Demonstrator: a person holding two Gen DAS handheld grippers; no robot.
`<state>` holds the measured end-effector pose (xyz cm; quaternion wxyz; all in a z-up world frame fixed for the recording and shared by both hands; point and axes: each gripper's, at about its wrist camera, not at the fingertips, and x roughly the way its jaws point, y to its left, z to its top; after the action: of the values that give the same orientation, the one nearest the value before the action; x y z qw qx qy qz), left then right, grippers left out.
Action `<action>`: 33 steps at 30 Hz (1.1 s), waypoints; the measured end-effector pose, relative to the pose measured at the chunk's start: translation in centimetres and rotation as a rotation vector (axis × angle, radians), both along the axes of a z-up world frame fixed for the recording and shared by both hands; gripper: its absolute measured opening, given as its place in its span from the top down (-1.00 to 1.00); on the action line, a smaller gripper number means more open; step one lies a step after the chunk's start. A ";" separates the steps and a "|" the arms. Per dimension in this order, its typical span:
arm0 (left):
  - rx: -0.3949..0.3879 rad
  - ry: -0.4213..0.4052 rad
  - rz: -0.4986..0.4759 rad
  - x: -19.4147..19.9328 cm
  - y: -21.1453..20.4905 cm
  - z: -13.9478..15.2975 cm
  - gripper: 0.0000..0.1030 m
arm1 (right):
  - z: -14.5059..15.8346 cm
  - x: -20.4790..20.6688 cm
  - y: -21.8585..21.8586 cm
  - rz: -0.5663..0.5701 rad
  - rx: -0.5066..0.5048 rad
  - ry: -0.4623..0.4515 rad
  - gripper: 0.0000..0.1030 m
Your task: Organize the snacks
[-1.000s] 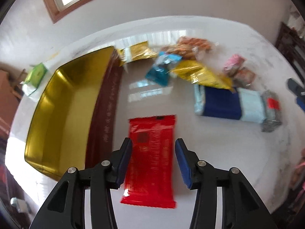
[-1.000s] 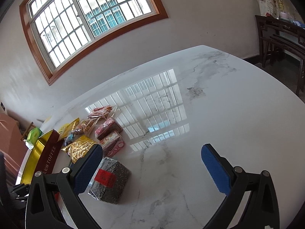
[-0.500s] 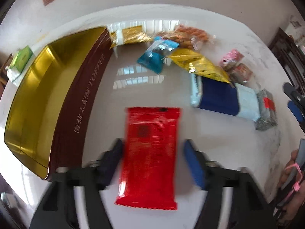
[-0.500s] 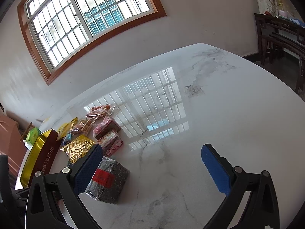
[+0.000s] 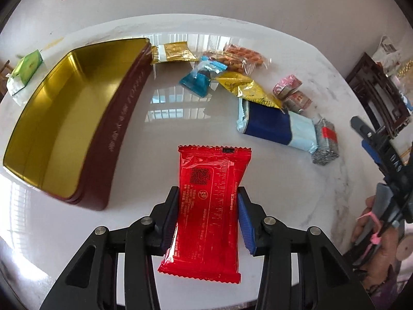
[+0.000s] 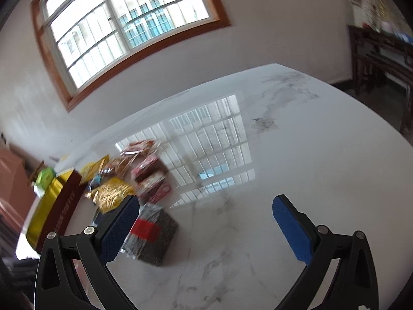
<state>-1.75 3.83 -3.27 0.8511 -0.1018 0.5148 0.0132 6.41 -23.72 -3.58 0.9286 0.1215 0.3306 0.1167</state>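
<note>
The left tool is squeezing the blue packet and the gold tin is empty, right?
Not quite. The left wrist view shows the left tool squeezing the red packet; the blue packet lies on the table. The gold tin is empty.

You see daylight from the window glaring on the table; right view motion-blurred, edges fisheye-bent.
</note>
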 end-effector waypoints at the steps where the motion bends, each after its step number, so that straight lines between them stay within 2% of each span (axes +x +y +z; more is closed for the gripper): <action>1: -0.003 -0.001 0.003 -0.2 0.2 0.3 0.15 | 0.1 -0.1 0.4 0.018 -0.015 -0.004 -1.00; 5: 0.000 -0.028 0.005 -1.1 0.7 1.7 0.15 | -0.3 0.2 1.5 0.063 -0.044 0.044 -1.00; 9: -0.001 -0.062 0.017 -1.9 1.9 3.9 0.15 | -0.7 0.3 2.0 0.071 -0.012 0.084 -1.00; 13: 0.003 -0.096 0.046 -2.2 4.1 6.2 0.15 | -1.0 0.3 3.3 0.084 -0.032 0.112 -1.00; 18: 0.017 -0.112 0.103 -2.0 7.7 7.8 0.15 | -0.9 0.1 5.1 0.105 -0.076 0.094 -0.96; 23: 0.053 -0.108 0.157 -1.1 11.0 8.0 0.15 | -1.7 0.9 6.2 0.114 -0.131 0.151 -0.32; 24: 0.058 -0.104 0.163 -0.9 11.6 7.8 0.15 | -1.8 1.0 6.2 0.115 -0.130 0.159 -0.26; 26: 0.070 -0.095 0.175 -0.3 12.8 7.4 0.15 | -1.9 1.1 6.1 0.132 -0.106 0.160 0.10; 28: 0.084 -0.082 0.188 0.5 13.9 6.8 0.15 | -1.9 1.0 6.1 0.145 -0.090 0.155 0.28; 33: 0.095 -0.064 0.189 2.3 15.8 5.4 0.15 | -1.8 0.8 5.7 0.154 -0.083 0.145 0.40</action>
<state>0.54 19.65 2.09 0.8661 -0.1097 0.4741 0.1144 7.18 -18.02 -5.37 0.8949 0.0652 0.4097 0.1645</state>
